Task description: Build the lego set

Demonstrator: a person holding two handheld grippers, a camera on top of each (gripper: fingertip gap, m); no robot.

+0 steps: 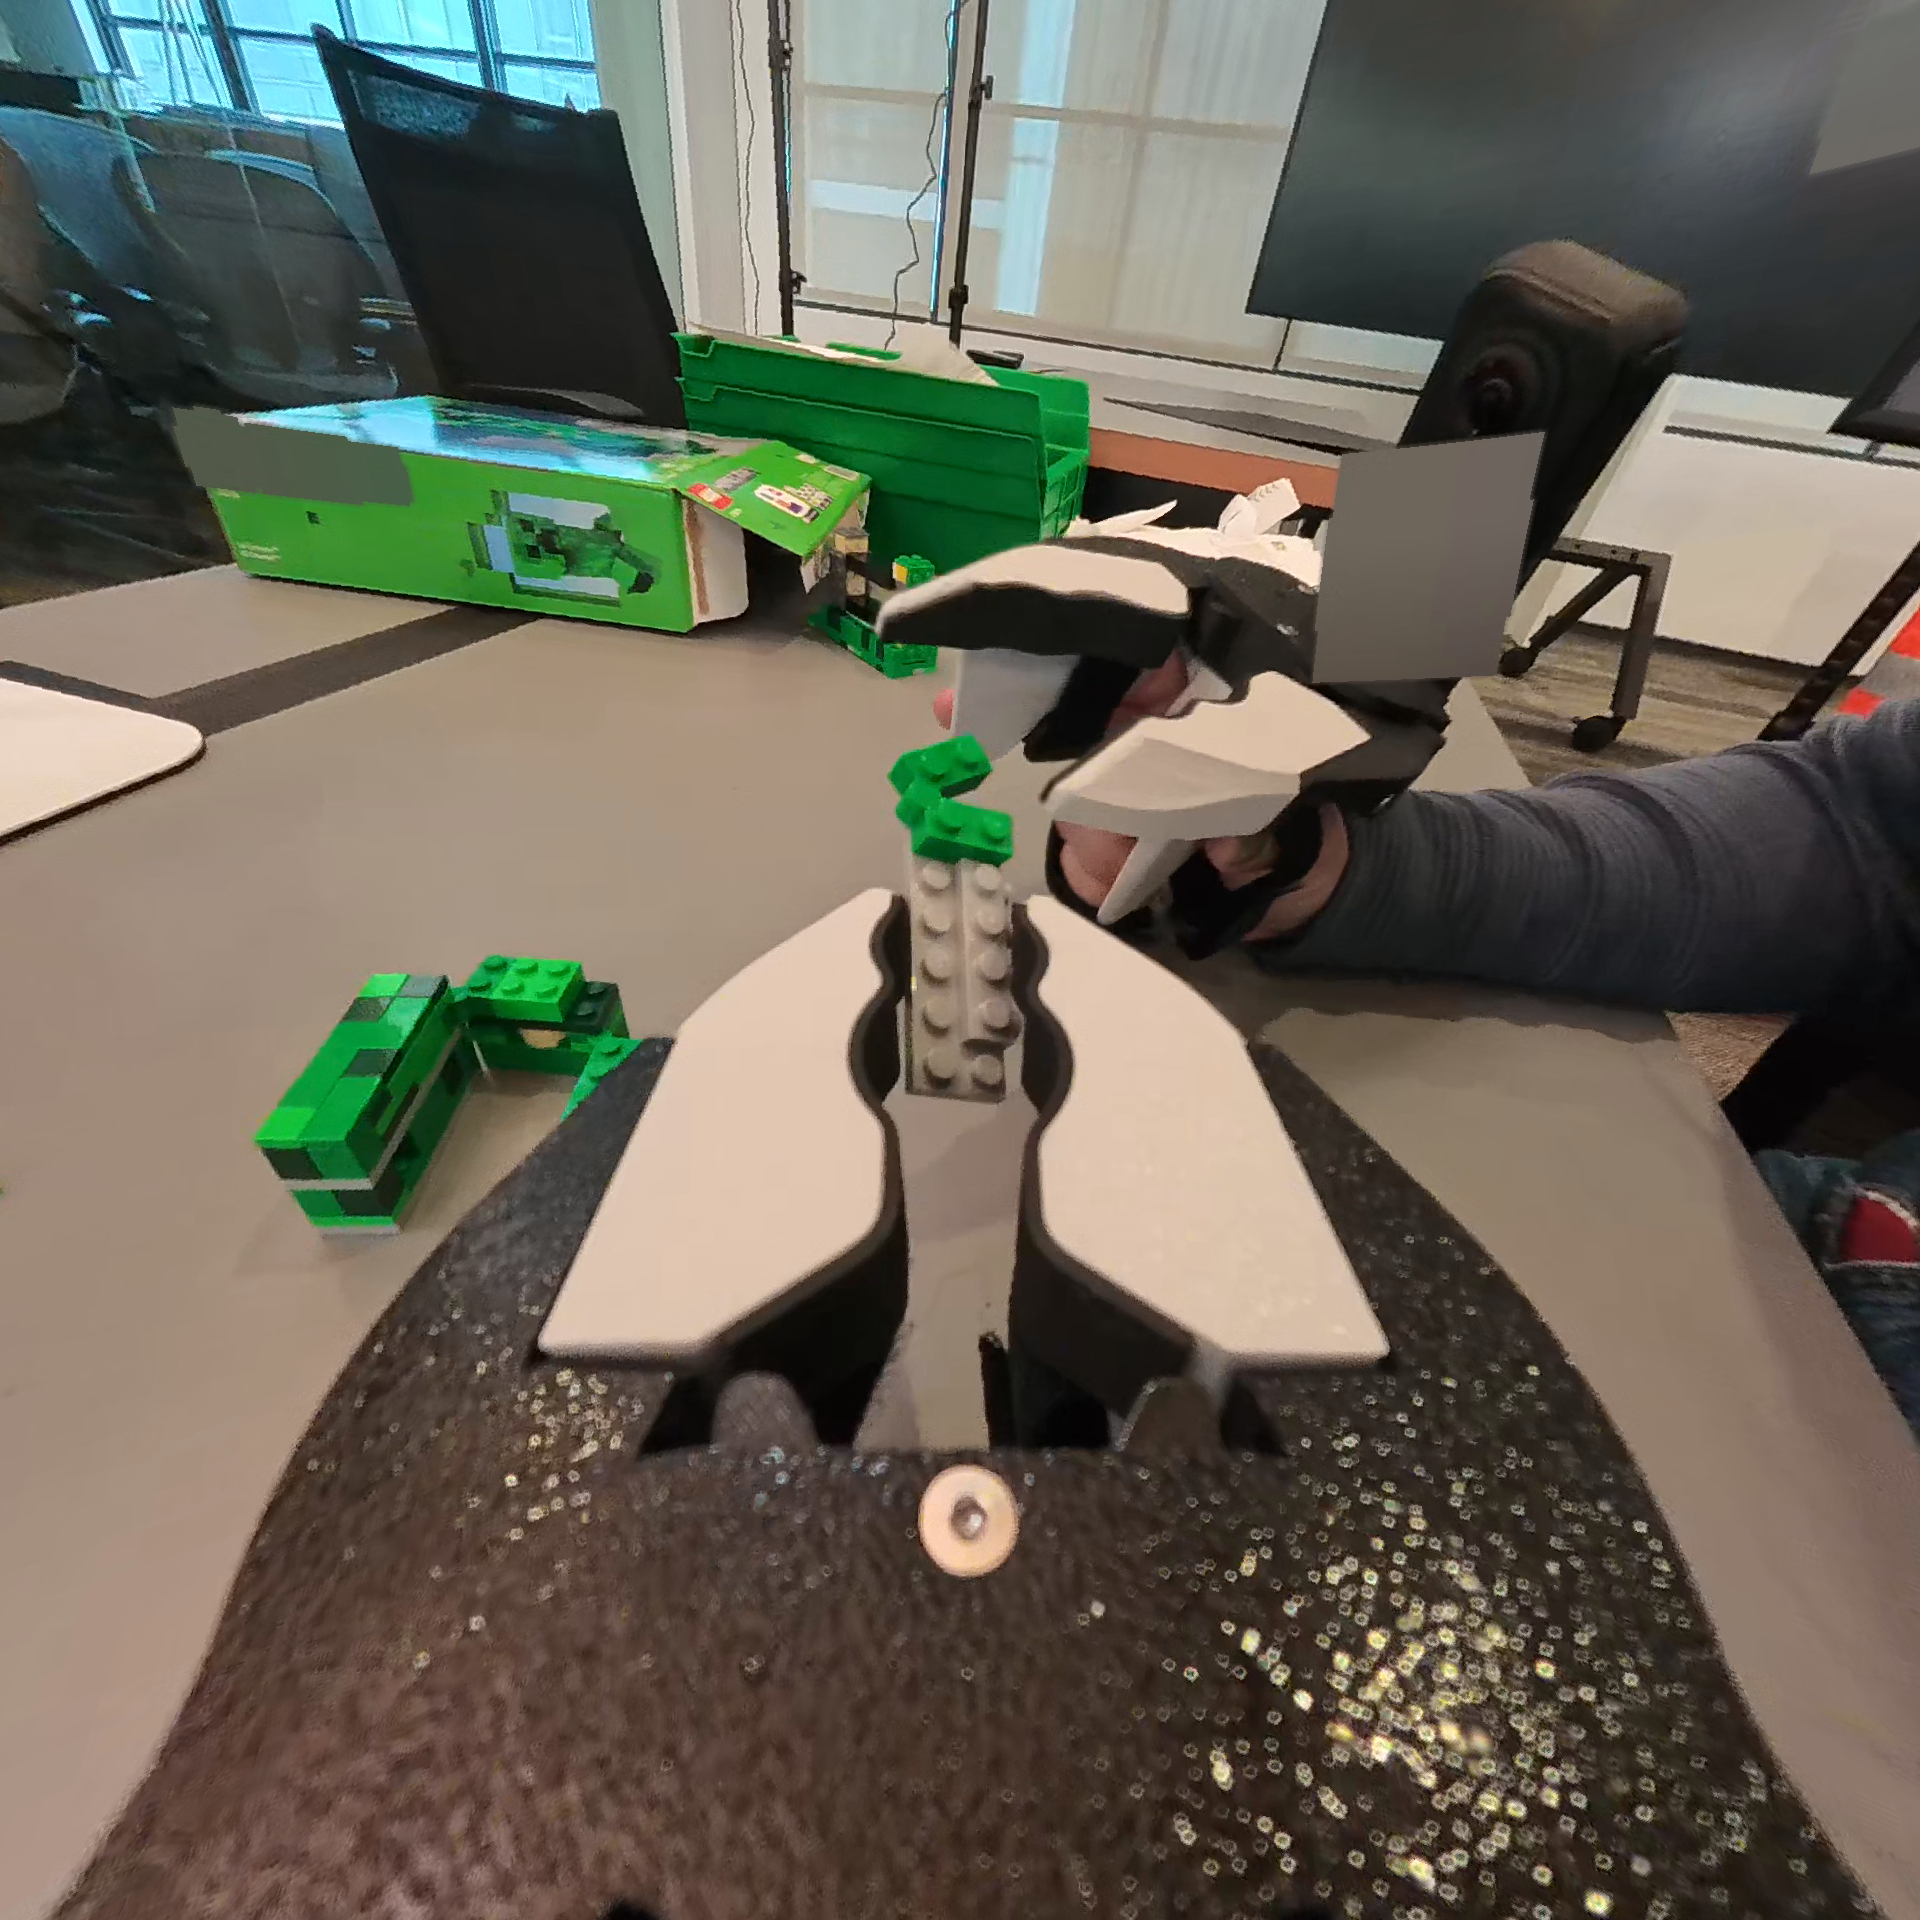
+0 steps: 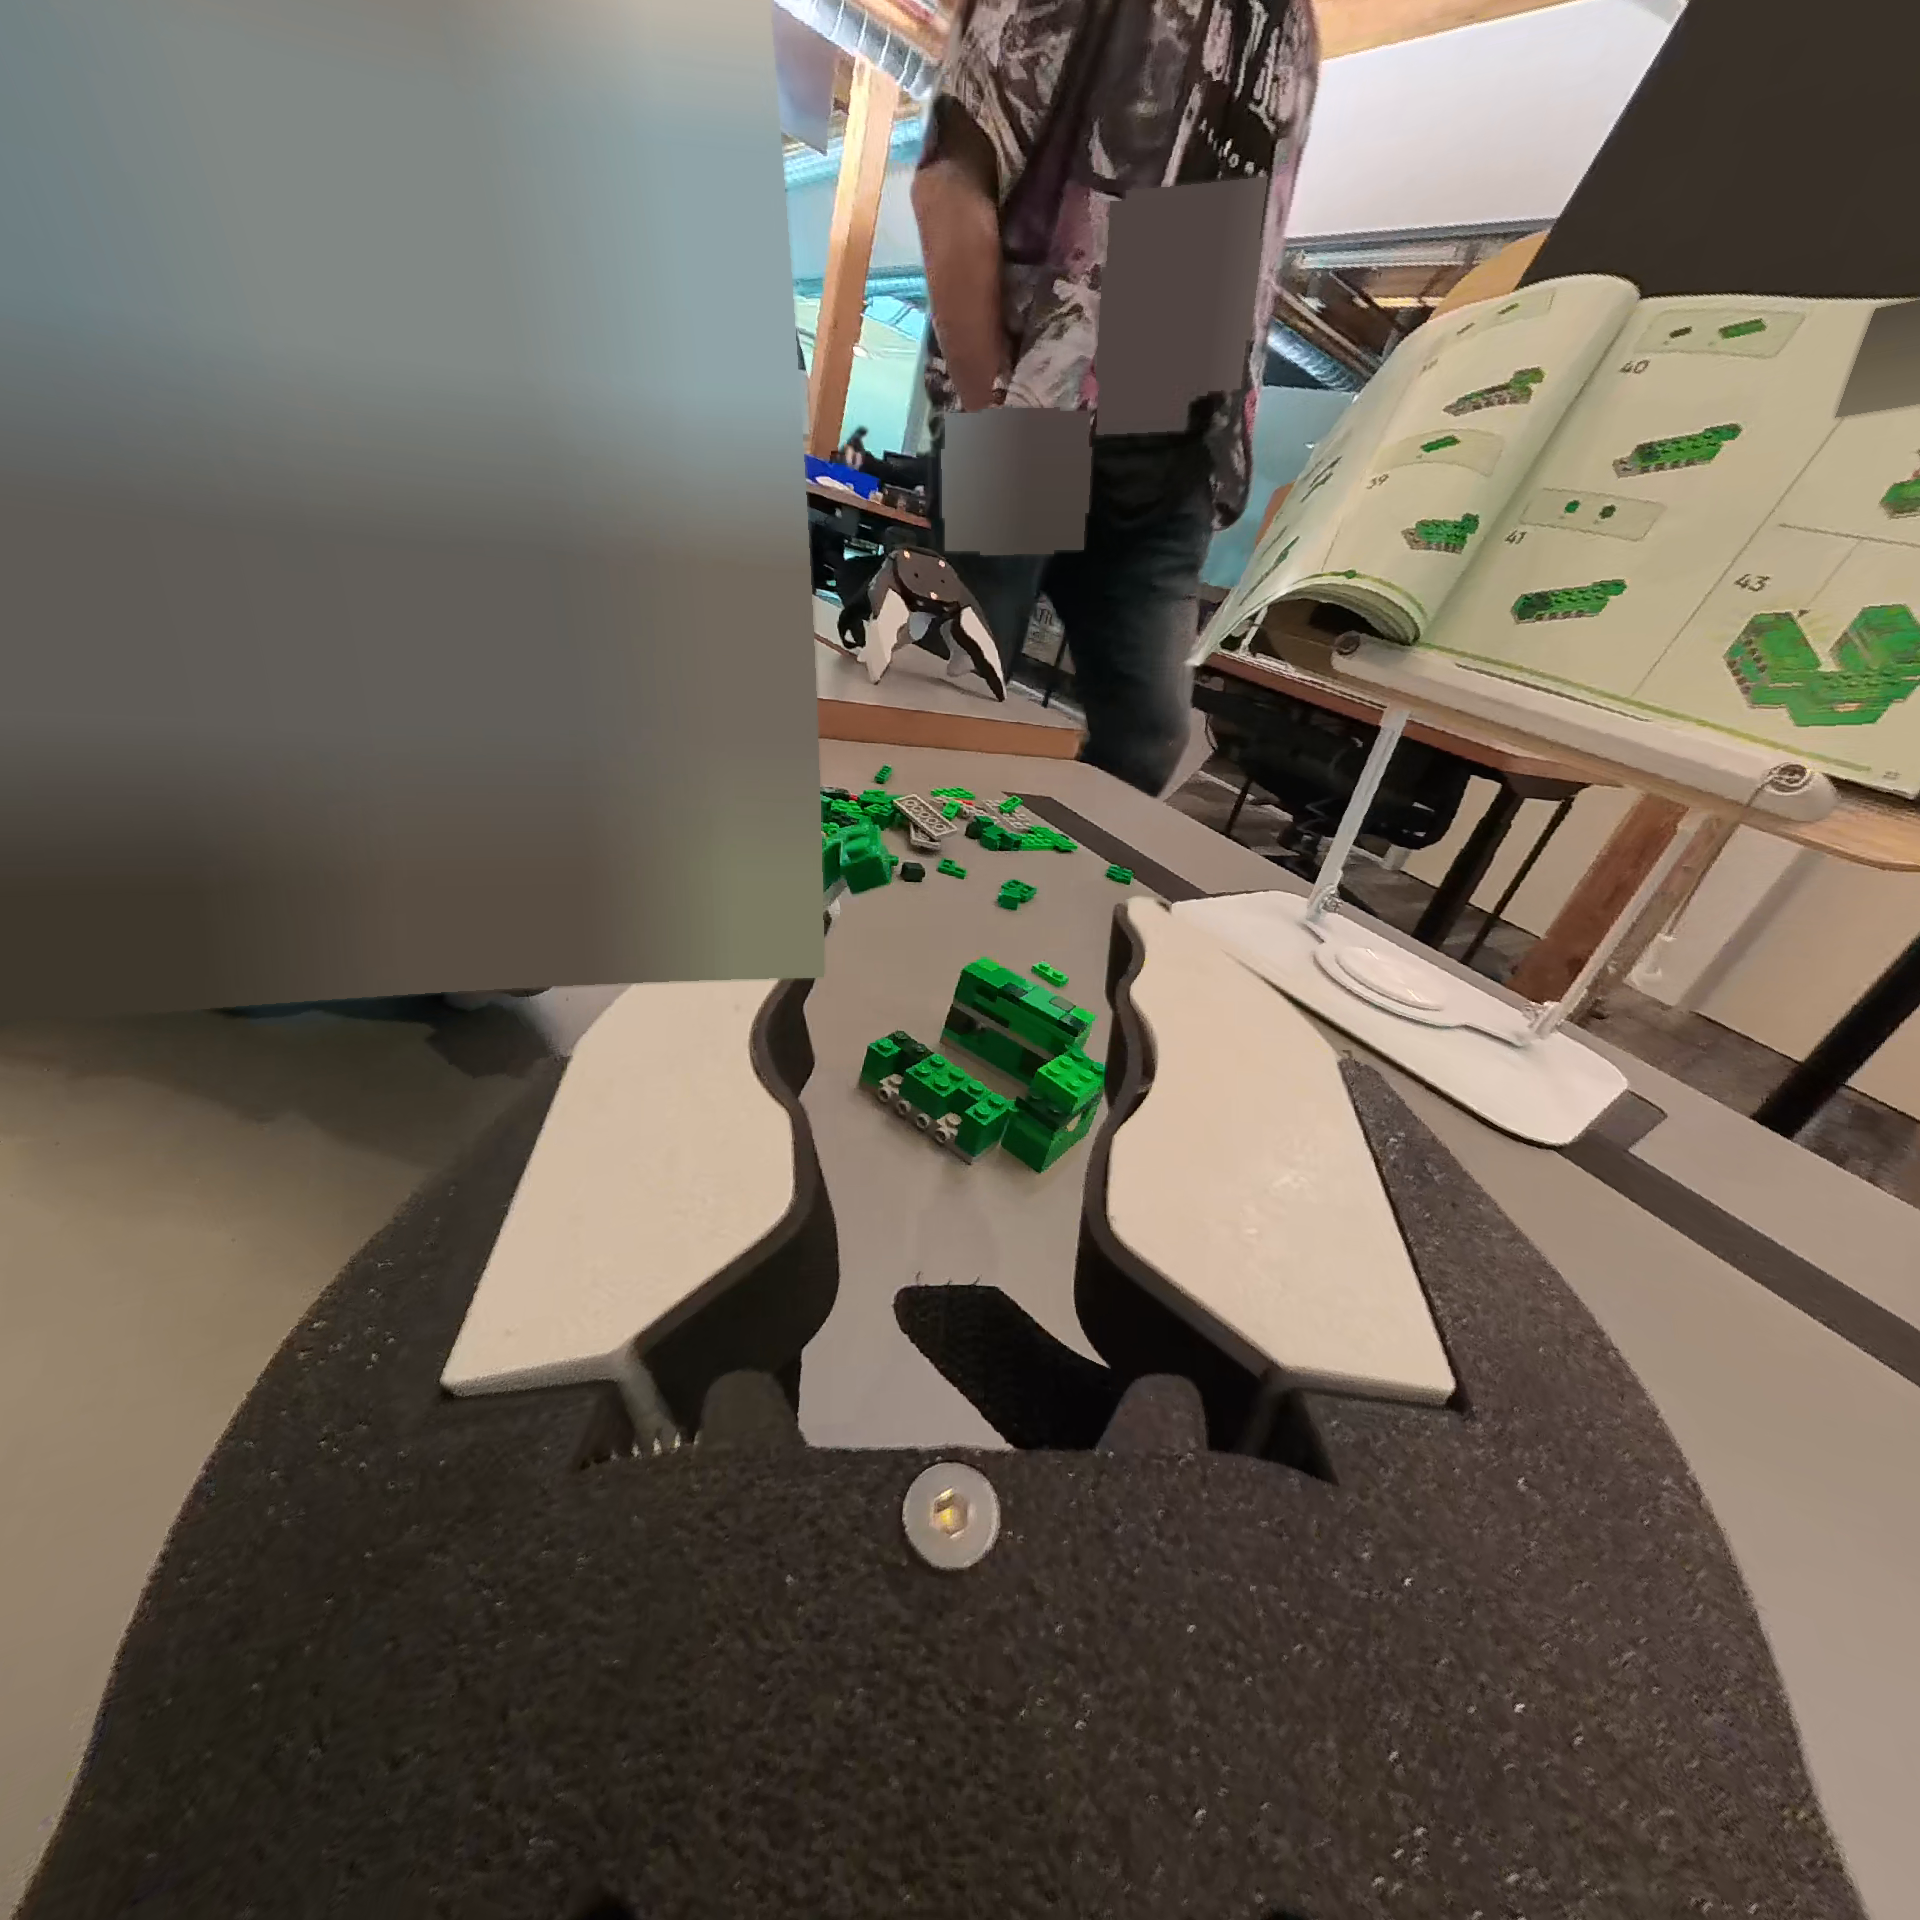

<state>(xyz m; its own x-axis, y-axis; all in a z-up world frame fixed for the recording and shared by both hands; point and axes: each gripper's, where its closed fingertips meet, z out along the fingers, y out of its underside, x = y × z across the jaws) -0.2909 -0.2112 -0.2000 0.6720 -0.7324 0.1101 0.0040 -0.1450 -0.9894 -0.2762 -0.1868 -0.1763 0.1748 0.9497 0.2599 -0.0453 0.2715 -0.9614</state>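
My left gripper (image 1: 956, 920) is shut on a long grey studded plate (image 1: 961, 997) and holds it upright above the table. A few small green bricks (image 1: 951, 800) sit on the plate's far end. My right gripper (image 1: 971, 717) is open, with its fingertips just beyond and to the right of those green bricks. In the right wrist view the right gripper (image 2: 961, 961) is open and empty. A partly built green model (image 2: 997, 1070) lies on the grey table beyond it. The same model (image 1: 416, 1070) is left of my left gripper.
Loose green and grey bricks (image 2: 925, 831) are scattered farther back. An open instruction book (image 2: 1662, 499) rests on a white stand (image 2: 1434, 997) at the right. A green set box (image 1: 468, 530) and green bins (image 1: 883, 426) stand at the table's far side. A person (image 2: 1122, 312) stands behind. The open instruction book (image 2: 1662, 499) is about 40 cm from both grippers' fingertips.
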